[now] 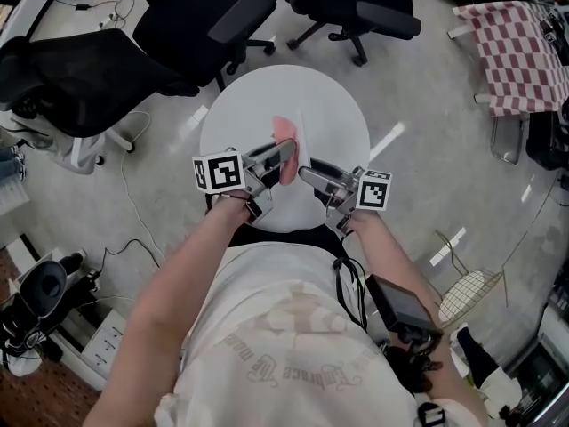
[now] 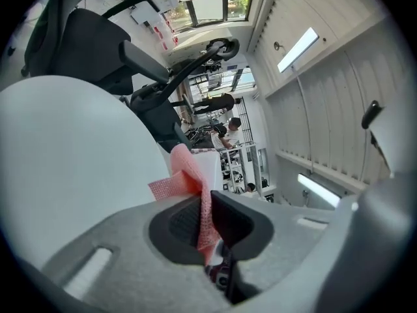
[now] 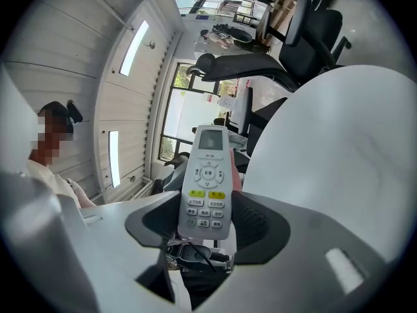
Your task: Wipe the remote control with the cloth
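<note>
Currently, left tool [image 2: 204, 225] pinching cloth [image 2: 186, 175], right tool [image 3: 210, 222] clamping remote control [image 3: 207, 181]

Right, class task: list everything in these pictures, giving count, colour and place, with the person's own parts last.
table: one, white, round, before the person
cloth: one, pink, clamped by the left gripper
remote control: one, white with yellow buttons, clamped by the right gripper
office chairs: three, black, floor beyond the table
checked cloth: one, red and white, far upper right
wire basket: one, pale, floor at lower right
left gripper: one, grey, shut on the cloth
right gripper: one, grey, shut on the remote control
</note>
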The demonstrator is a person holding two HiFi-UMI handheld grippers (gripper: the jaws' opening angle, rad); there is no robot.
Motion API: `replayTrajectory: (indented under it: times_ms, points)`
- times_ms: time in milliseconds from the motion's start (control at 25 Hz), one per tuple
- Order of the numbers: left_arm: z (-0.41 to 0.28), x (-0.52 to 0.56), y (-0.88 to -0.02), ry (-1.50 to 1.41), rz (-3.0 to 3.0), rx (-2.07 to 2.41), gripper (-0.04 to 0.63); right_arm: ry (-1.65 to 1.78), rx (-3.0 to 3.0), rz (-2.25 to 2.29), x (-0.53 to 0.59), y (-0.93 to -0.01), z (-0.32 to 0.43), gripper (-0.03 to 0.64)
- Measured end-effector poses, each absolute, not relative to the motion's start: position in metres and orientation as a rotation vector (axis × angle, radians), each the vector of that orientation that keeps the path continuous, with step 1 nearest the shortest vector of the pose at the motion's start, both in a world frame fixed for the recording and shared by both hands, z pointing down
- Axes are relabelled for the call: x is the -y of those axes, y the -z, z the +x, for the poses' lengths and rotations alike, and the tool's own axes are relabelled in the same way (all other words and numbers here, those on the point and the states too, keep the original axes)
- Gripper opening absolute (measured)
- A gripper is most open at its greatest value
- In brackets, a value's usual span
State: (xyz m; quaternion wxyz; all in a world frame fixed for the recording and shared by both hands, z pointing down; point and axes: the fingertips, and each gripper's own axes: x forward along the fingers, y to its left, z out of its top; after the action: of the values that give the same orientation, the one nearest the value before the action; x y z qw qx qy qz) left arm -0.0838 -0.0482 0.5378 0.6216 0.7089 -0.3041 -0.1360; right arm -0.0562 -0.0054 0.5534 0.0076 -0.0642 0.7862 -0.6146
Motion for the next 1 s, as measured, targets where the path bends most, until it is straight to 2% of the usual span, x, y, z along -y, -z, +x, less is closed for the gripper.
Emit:
replayTrajectory:
  times_ms: [320, 480, 800, 1000]
  points:
    - [-0.052, 0.003, -0.564, 0.208, 1.554, 0.507, 0.028, 1.938, -2.352, -0.244, 0.020, -0.560, -0.045, 0.250]
    - [-0.055, -0.017, -0.586, 0.150, 1.508, 0.548, 0.028, 1.951, -2.394, -0.306, 0.022, -0.572, -0.040, 0.250]
    - [-0.078, -0.025, -0.603, 0.004, 1.553, 0.734, 0.026, 1.972, -2.868, -0.566, 0.019, -0.646, -0.017, 0.250]
    - [-0.082, -0.031, -0.607, -0.026, 1.541, 0.790, 0.026, 1.815, -3.310, -0.623, 0.015, -0.683, -0.010, 0.250]
